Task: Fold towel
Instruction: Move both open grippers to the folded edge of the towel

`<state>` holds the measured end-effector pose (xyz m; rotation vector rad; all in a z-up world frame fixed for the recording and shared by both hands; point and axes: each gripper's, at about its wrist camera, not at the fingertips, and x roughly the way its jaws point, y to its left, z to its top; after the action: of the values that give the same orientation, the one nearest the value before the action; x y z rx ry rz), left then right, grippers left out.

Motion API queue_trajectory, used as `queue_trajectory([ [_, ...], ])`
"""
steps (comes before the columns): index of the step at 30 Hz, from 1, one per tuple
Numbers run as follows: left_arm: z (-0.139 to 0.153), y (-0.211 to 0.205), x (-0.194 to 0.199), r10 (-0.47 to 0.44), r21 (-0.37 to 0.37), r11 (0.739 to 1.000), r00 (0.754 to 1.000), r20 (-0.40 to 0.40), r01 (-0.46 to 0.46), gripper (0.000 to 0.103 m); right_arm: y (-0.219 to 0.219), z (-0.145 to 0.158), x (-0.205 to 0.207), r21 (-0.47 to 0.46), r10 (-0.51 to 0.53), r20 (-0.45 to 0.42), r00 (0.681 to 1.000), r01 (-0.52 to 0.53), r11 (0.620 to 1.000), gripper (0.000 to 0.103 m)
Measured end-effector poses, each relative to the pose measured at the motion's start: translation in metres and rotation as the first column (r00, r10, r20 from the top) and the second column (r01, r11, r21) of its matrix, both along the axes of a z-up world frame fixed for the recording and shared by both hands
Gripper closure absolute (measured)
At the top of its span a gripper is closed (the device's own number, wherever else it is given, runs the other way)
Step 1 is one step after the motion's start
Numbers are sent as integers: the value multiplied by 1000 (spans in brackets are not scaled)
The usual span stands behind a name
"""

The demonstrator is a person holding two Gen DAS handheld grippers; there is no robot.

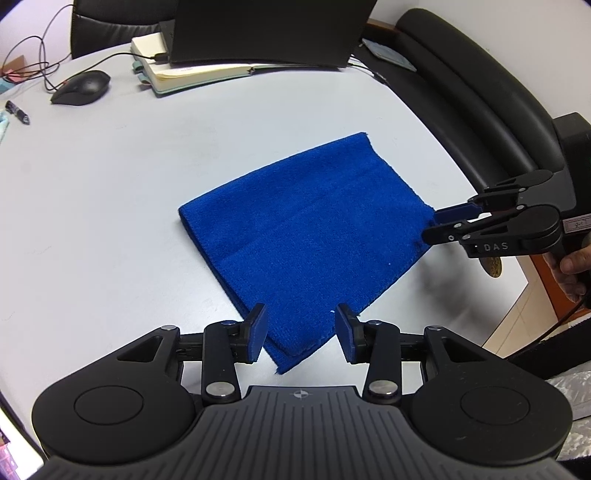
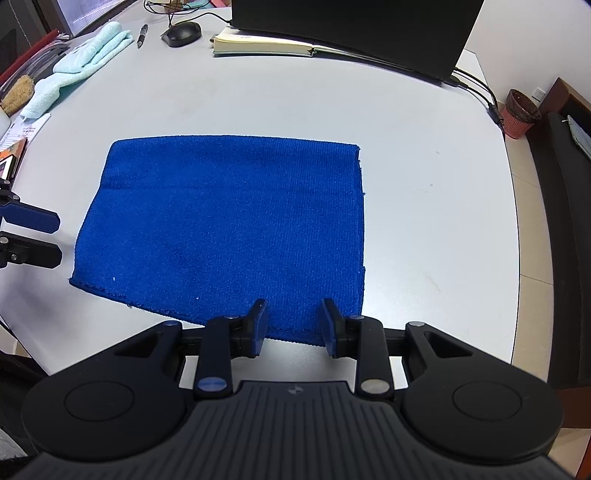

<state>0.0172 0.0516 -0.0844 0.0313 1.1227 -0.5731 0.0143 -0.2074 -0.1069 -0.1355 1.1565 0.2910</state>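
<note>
A blue towel (image 1: 306, 236) lies flat on the white table, folded in layers; it also shows in the right wrist view (image 2: 229, 225). My left gripper (image 1: 301, 332) is open, its fingers either side of the towel's near corner, empty. In the right wrist view the left gripper (image 2: 57, 236) sits open just off the towel's left edge. My right gripper (image 2: 293, 325) is open over the towel's near edge, empty. In the left wrist view the right gripper (image 1: 432, 225) is at the towel's right corner with its jaws apart.
The white table (image 2: 424, 184) carries an open notebook (image 2: 262, 46), a black laptop (image 2: 354, 26), a mouse (image 2: 181, 33), a pen (image 2: 142, 35) and a light teal towel (image 2: 77, 66) along the far and left sides. A black chair (image 1: 472, 92) stands beside the table.
</note>
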Motion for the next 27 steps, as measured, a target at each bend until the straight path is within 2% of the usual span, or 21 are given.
queue_trajectory([
  [6,2,1,-6,24,24,999,1000,14,-24,57,0,4,-4,16,-6,8,1000,5,1000,70],
  [9,3,0,-9,34,37,999,999,24,-34,55,0,7,-7,25,-7,17,1000,7,1000,64],
  [17,1,0,-12,56,75,995,998,36,-59,54,0,7,-10,33,-15,17,1000,14,999,64],
  [27,-8,-12,11,-22,108,994,999,38,17,54,-4,-4,-9,25,-90,1,996,90,996,64],
])
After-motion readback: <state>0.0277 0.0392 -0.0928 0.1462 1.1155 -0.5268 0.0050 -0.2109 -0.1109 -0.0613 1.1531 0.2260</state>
